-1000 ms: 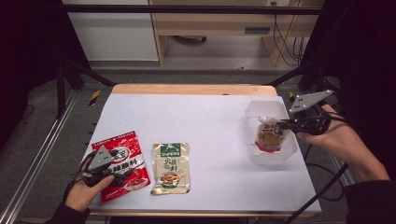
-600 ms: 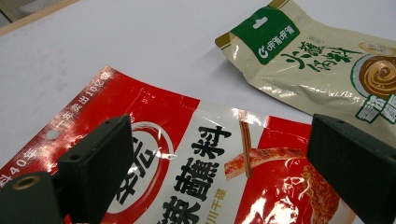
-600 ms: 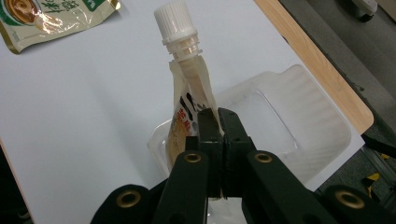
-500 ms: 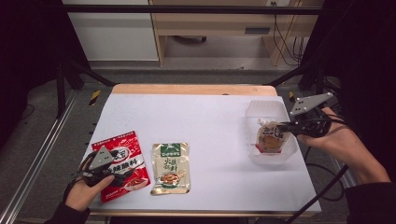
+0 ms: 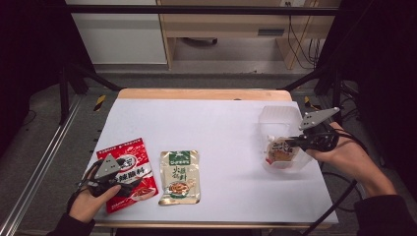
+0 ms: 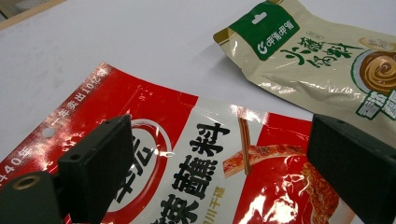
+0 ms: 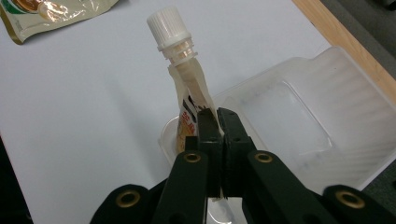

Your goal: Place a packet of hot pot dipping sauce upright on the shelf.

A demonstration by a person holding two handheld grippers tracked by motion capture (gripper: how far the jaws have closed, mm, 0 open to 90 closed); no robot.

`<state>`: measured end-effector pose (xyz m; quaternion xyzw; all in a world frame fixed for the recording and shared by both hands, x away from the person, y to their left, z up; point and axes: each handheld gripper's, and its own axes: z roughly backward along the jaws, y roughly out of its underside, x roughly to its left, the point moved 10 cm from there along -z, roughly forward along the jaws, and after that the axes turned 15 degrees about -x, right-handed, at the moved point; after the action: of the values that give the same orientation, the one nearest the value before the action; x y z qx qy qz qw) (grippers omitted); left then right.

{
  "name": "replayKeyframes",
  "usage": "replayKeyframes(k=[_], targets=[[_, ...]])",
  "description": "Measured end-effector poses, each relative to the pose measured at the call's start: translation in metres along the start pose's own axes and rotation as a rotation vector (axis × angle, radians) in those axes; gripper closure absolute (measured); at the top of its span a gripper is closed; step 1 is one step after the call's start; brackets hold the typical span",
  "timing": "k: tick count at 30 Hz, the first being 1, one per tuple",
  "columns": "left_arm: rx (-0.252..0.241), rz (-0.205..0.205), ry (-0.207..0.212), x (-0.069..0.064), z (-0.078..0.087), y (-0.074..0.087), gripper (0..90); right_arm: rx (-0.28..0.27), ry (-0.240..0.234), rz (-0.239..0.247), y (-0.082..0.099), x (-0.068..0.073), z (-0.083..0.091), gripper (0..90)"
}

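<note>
A spouted pouch (image 7: pixel 187 88) with a white cap (image 7: pixel 168 28) hangs pinched by its edge in the right gripper (image 7: pixel 217 122), whose jaws are clamped on it, low over the near corner of a clear plastic tray (image 7: pixel 336 116). The thin grip could let the pouch slip or swing, and a careless release might leave it draped across the tray's rim. The tray looks otherwise empty. Well left of the tray, a green-topped sachet (image 5: pixel 179 176) lies flat on the white table (image 5: pixel 216 123). Farther left again, the left gripper (image 6: pixel 219 163) hovers with jaws spread wide over a red packet (image 6: pixel 196 172), gripping nothing.
</note>
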<state>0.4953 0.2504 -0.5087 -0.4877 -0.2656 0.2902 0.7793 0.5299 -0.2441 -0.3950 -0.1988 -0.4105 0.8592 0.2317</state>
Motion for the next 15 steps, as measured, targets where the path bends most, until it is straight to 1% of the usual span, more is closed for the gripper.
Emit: replayKeyframes(k=[4, 6, 9, 15], targets=[[-0.001, 0.000, 0.001, 0.000, 0.000, 0.000, 7.4, -0.001, -0.010, -0.012, 0.007, 0.002, -0.005, 89.2], [0.000, -0.001, 0.002, 0.000, 0.000, 0.000, 7.4, 0.002, -0.007, -0.015, 0.010, 0.002, -0.006, 89.1], [0.003, -0.004, 0.005, -0.001, 0.000, 0.000, 7.4, 0.017, -0.005, -0.016, 0.015, 0.001, -0.008, 88.8], [0.005, -0.004, 0.003, -0.001, 0.000, 0.001, 7.5, 0.022, 0.003, -0.019, 0.018, 0.000, -0.009, 88.2]])
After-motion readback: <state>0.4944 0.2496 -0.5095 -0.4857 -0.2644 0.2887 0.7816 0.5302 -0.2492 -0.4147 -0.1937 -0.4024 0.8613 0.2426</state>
